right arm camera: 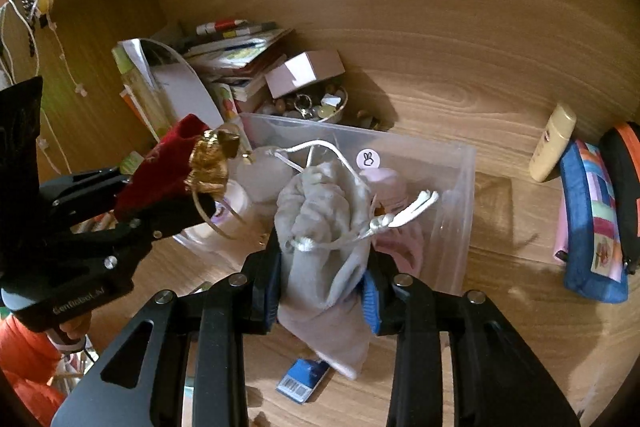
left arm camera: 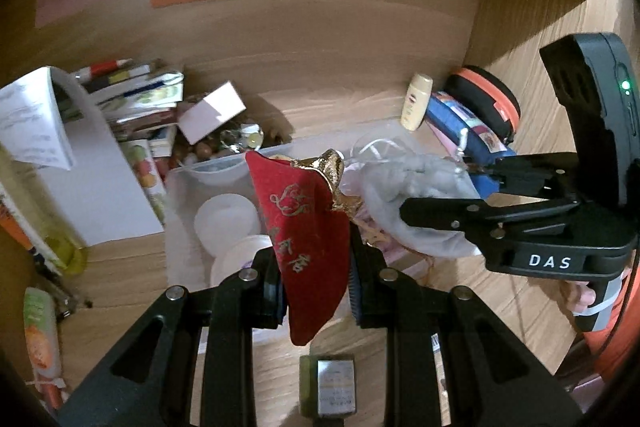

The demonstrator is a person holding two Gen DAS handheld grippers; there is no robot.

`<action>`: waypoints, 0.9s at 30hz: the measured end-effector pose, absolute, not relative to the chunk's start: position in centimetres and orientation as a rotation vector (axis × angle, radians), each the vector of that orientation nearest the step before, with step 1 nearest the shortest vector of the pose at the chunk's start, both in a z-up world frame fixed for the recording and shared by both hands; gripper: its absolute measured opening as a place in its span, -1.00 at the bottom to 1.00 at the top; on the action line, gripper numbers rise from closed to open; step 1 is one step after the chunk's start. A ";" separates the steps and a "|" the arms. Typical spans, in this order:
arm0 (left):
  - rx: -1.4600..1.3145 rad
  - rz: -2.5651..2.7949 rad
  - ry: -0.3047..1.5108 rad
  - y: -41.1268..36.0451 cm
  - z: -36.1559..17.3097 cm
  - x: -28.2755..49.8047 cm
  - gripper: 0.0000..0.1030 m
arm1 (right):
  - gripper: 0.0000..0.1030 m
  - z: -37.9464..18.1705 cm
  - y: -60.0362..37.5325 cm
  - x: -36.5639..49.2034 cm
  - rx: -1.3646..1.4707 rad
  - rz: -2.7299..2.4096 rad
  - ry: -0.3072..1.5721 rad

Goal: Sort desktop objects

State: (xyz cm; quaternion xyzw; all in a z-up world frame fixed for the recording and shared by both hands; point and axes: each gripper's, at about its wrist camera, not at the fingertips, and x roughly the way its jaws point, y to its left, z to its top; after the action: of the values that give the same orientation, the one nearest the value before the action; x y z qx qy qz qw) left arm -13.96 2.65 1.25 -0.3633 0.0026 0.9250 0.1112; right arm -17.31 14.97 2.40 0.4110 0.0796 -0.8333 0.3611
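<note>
My left gripper [left arm camera: 316,267] is shut on a red velvet pouch [left arm camera: 308,227] with gold trim and gold lettering. The pouch hangs over the near edge of a clear plastic box [left arm camera: 180,219]. My right gripper [right arm camera: 324,275] is shut on a grey drawstring pouch [right arm camera: 320,211] with white cords, held above the same clear box [right arm camera: 452,195]. In the right wrist view the left gripper [right arm camera: 160,203] comes in from the left with the red pouch [right arm camera: 160,179]. In the left wrist view the right gripper [left arm camera: 440,195] enters from the right with the grey pouch [left arm camera: 420,179]. White round containers and pink cloth lie inside the box.
Behind the box are a stack of books [right arm camera: 240,43], a small pink carton [right arm camera: 304,71] and a bowl of beads [right arm camera: 316,111]. At right stand a cream bottle [right arm camera: 552,143], a blue patchwork case [right arm camera: 596,227] and a black-orange case [right arm camera: 624,179]. A blue card [right arm camera: 304,379] lies on the near desk.
</note>
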 end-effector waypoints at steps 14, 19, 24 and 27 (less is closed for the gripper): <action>-1.160 2.657 0.053 4.0 -1.1 -16.1 -0.55 | 0.24 1.4 14.6 -18.8 1.058 -2.197 0.391; -1.177 2.650 0.079 4.5 -1.7 -16.4 -0.55 | 0.38 1.8 15.0 -19.0 1.045 -2.228 0.413; -1.178 2.644 0.077 4.5 -1.6 -16.5 -0.55 | 0.38 2.9 15.5 -18.3 1.008 -2.250 0.419; -1.181 2.635 0.087 4.7 -1.6 -16.5 -0.55 | 0.38 3.8 15.6 -17.7 0.975 -2.268 0.423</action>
State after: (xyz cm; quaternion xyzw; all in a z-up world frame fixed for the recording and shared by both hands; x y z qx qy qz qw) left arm -16.47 4.69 -1.60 -0.4056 0.0299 0.9048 0.1258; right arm -17.73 15.61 3.83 0.3696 0.1603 -0.8599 0.3134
